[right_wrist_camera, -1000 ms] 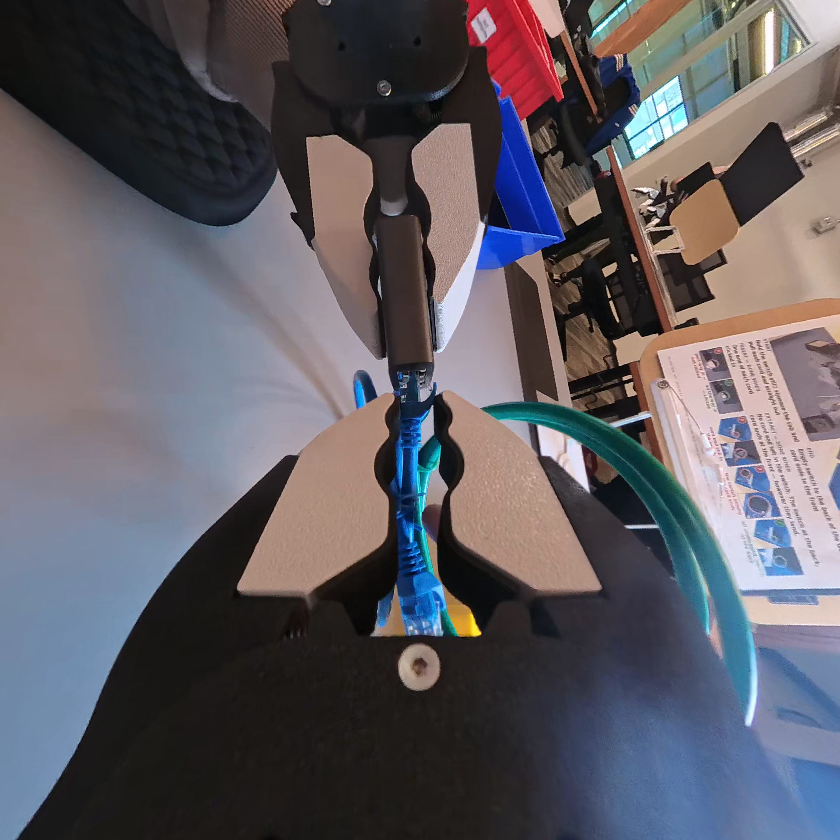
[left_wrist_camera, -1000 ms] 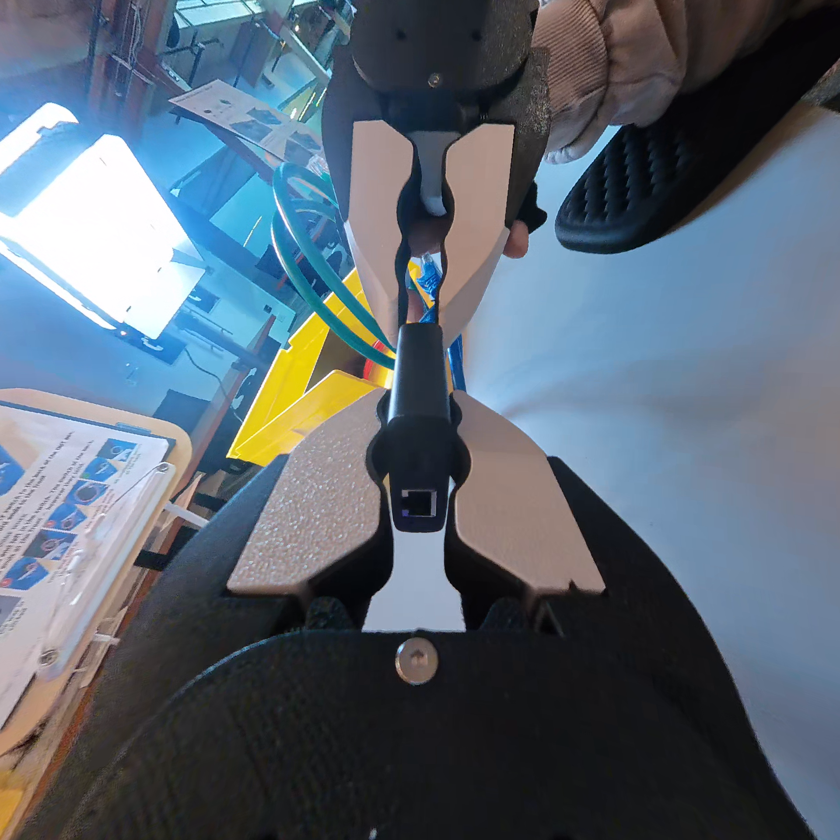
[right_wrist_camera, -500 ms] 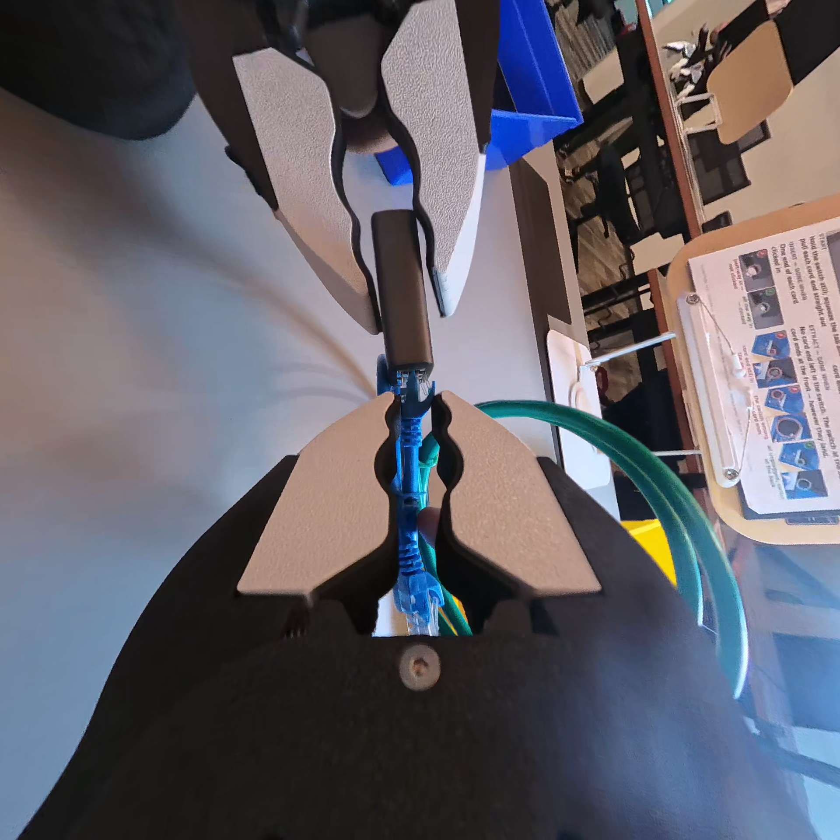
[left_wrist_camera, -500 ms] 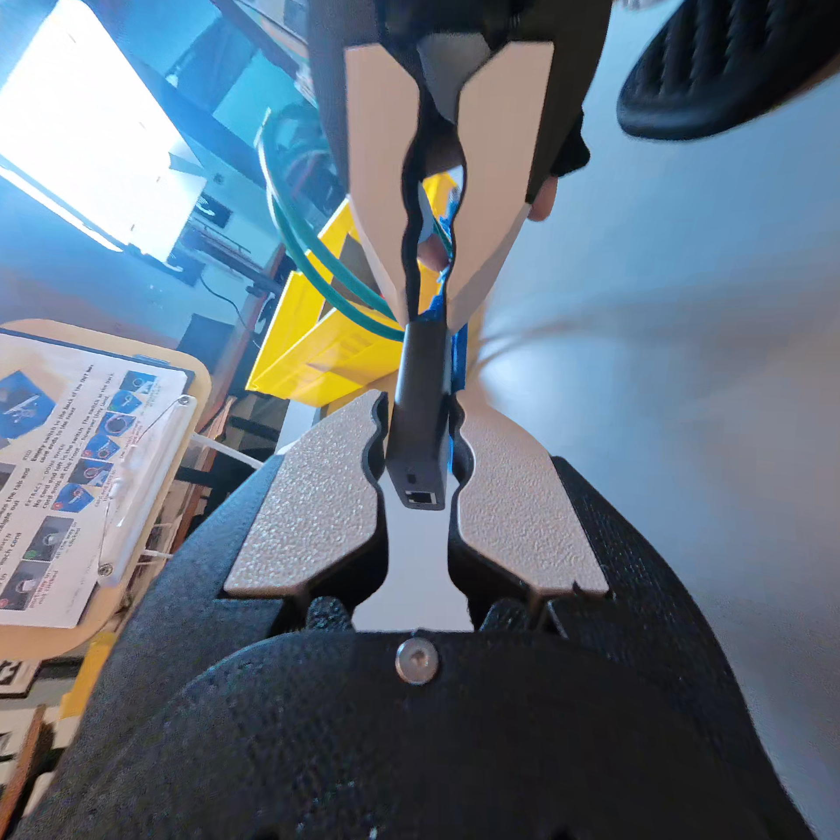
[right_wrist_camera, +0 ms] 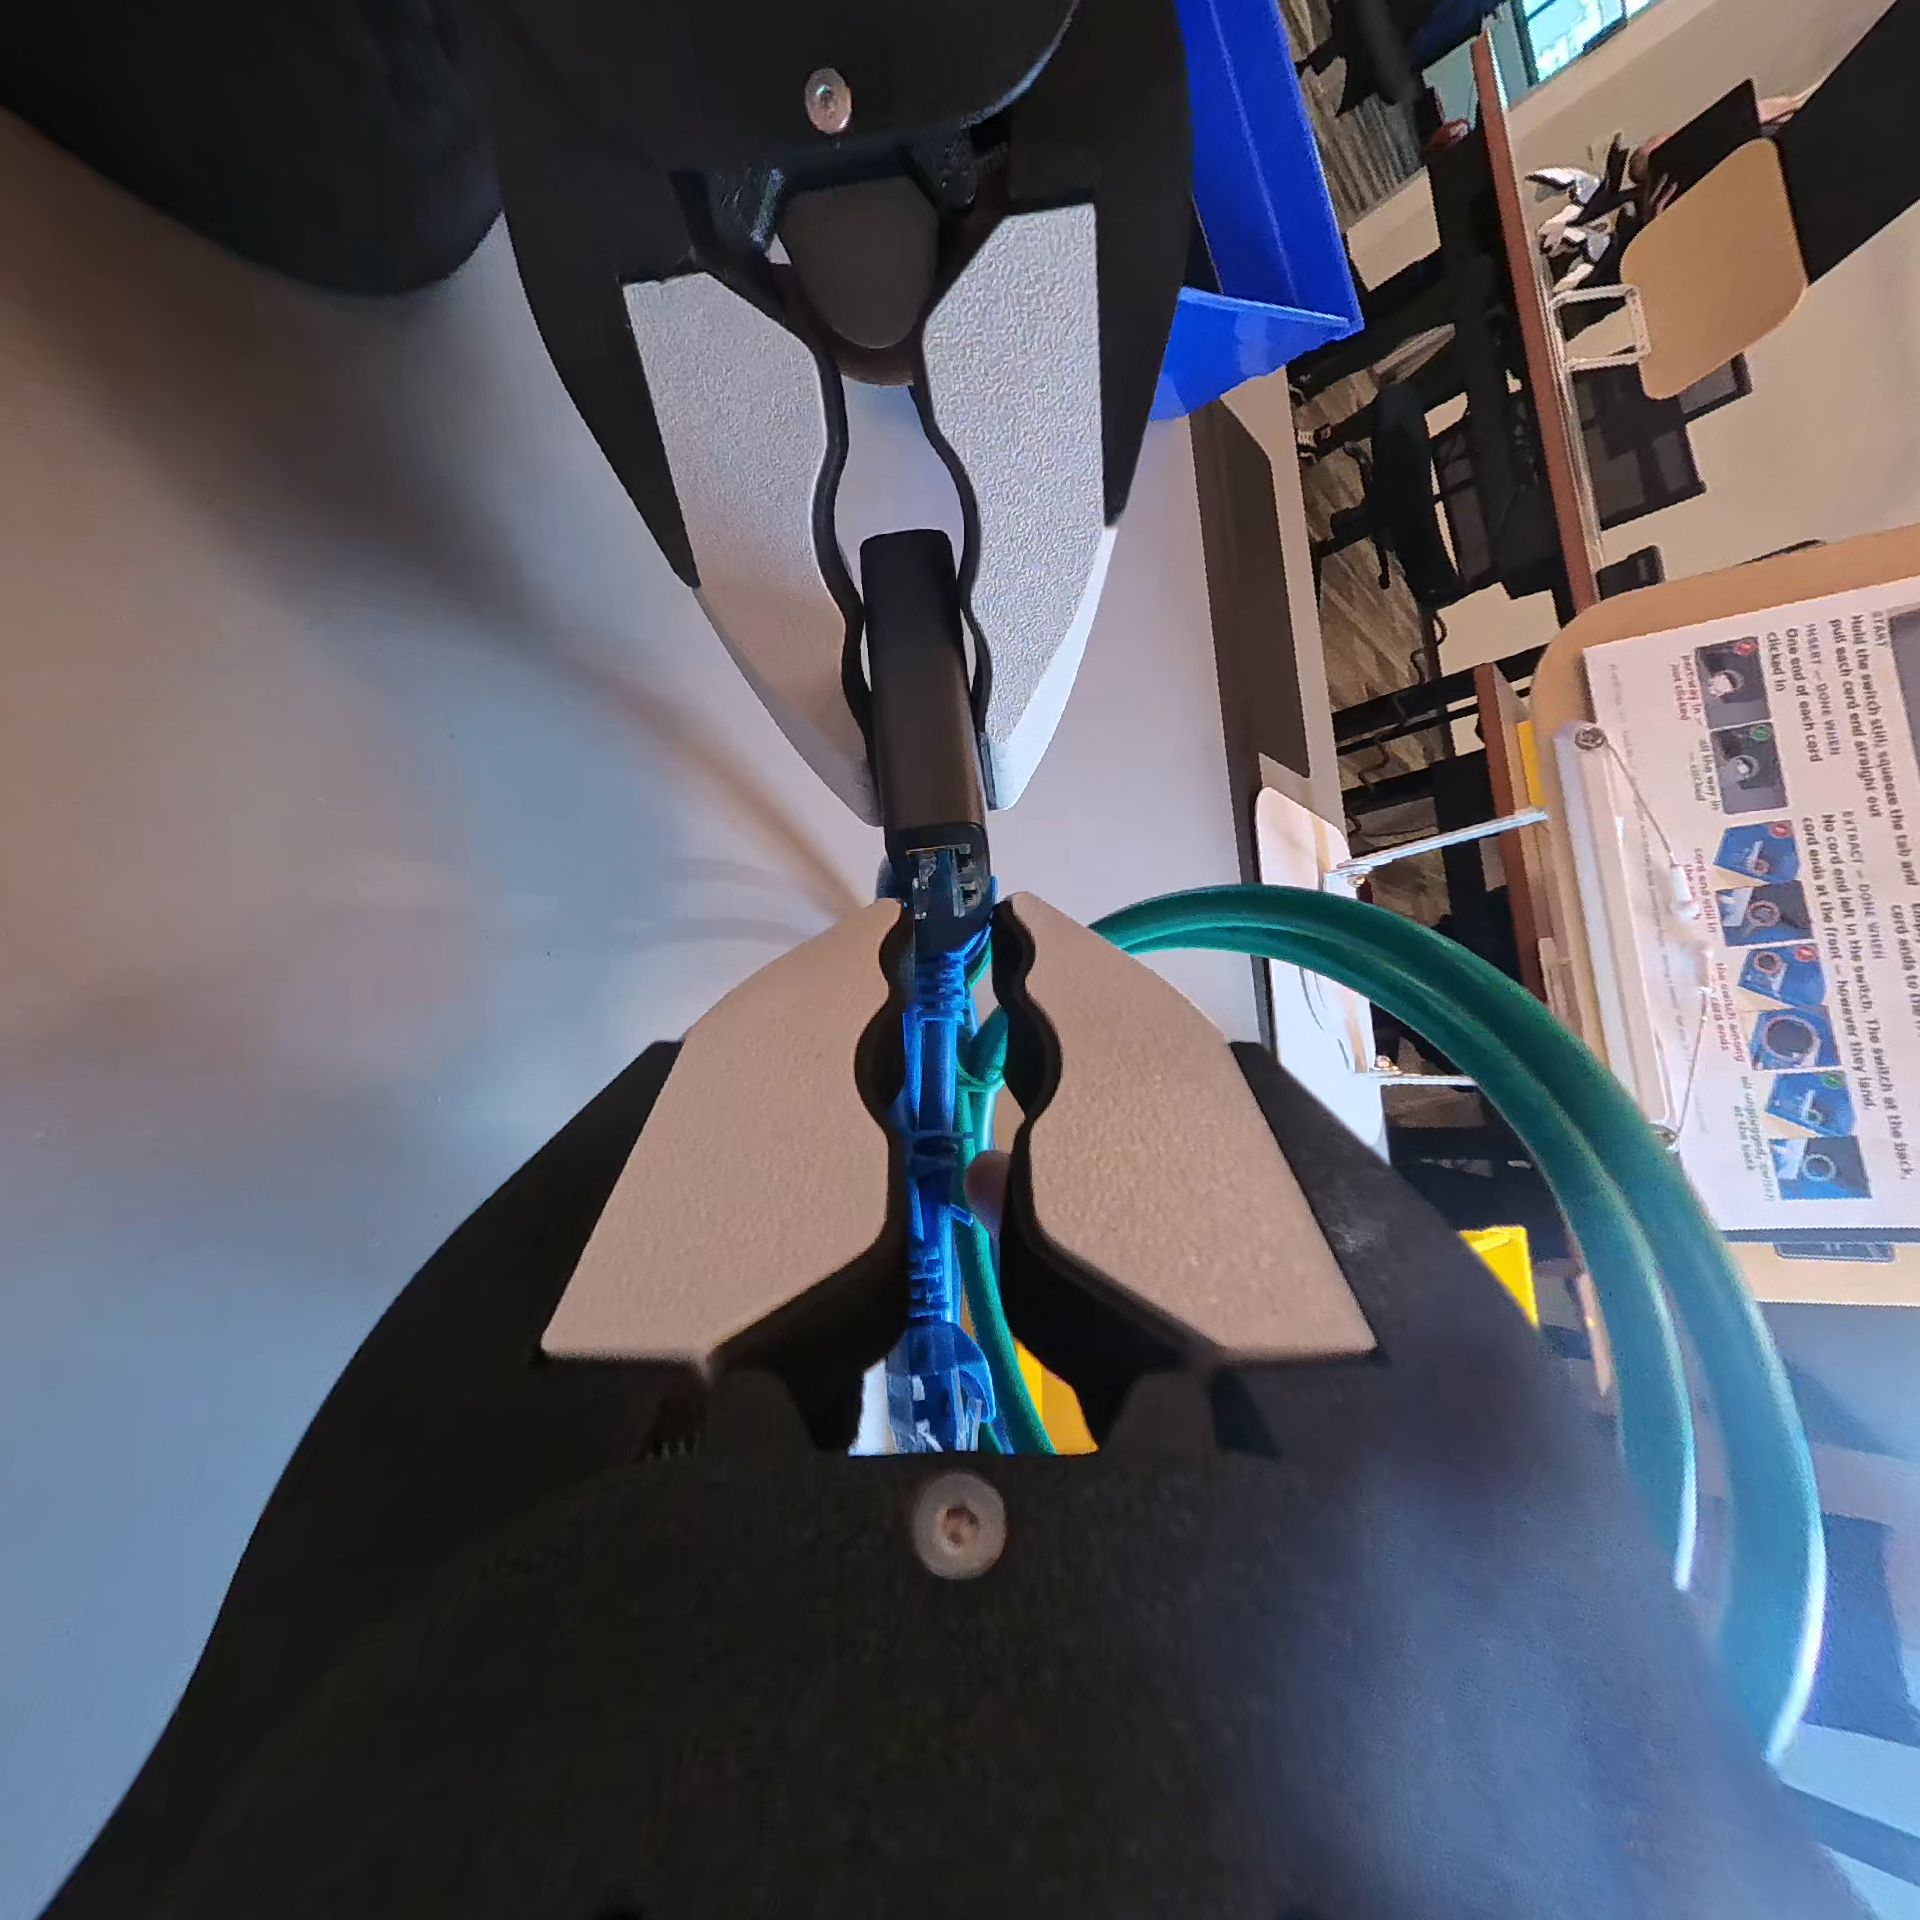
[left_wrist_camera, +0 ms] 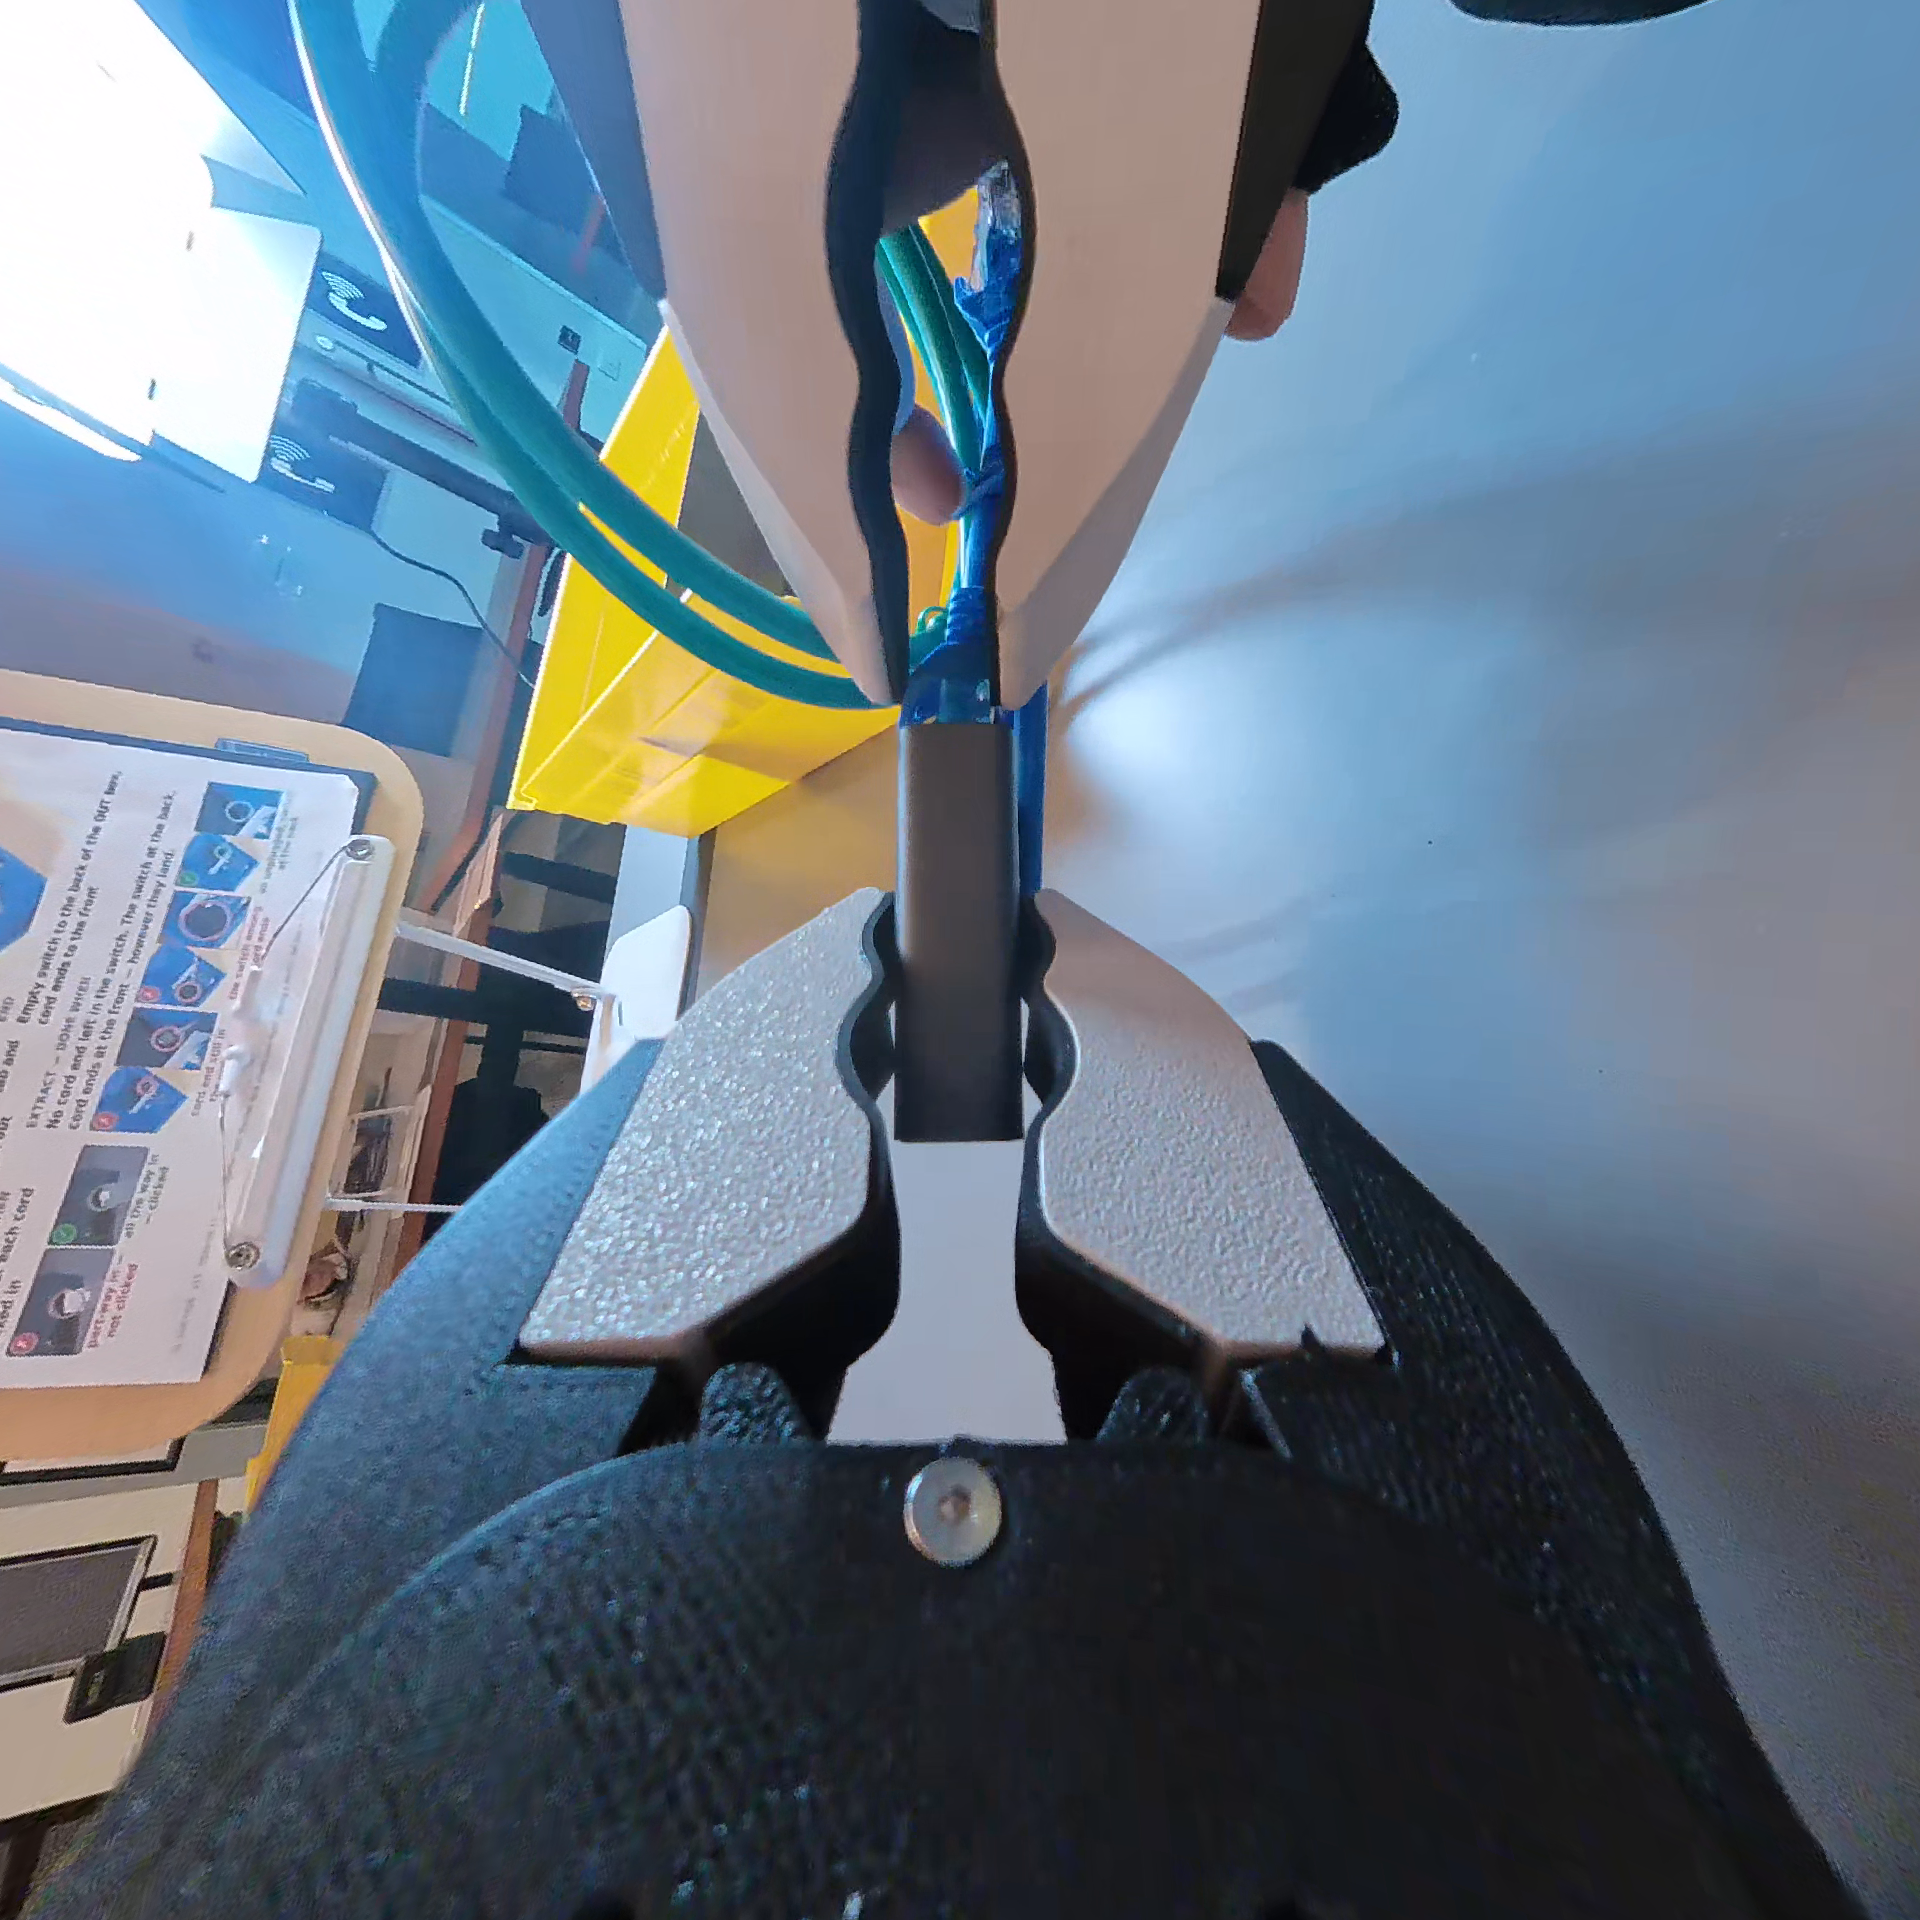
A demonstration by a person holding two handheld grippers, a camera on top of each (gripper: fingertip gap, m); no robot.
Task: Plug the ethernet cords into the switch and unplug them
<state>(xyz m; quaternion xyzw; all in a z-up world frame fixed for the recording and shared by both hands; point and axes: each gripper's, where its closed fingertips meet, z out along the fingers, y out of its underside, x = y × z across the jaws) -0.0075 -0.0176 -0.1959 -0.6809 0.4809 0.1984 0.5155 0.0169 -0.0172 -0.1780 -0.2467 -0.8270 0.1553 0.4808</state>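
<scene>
blue plug [right_wrist_camera: 940, 883] in switch [right_wrist_camera: 920, 691]

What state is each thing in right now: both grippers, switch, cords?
Left gripper: shut on the small black box-shaped switch.
Right gripper: shut on the blue ethernet cord.
Blue cord's plug: at the switch's port, seating unclear.
Green ethernet cord: looped, unplugged.

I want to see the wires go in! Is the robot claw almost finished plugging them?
Partly. The left claw is shut on the black switch, and the right claw is shut on the blue cord. The blue plug sits at the switch's port; whether it has clicked in is hard to tell. The green cord hangs in a loop, not visibly plugged. After that comes the unplugging.
</scene>
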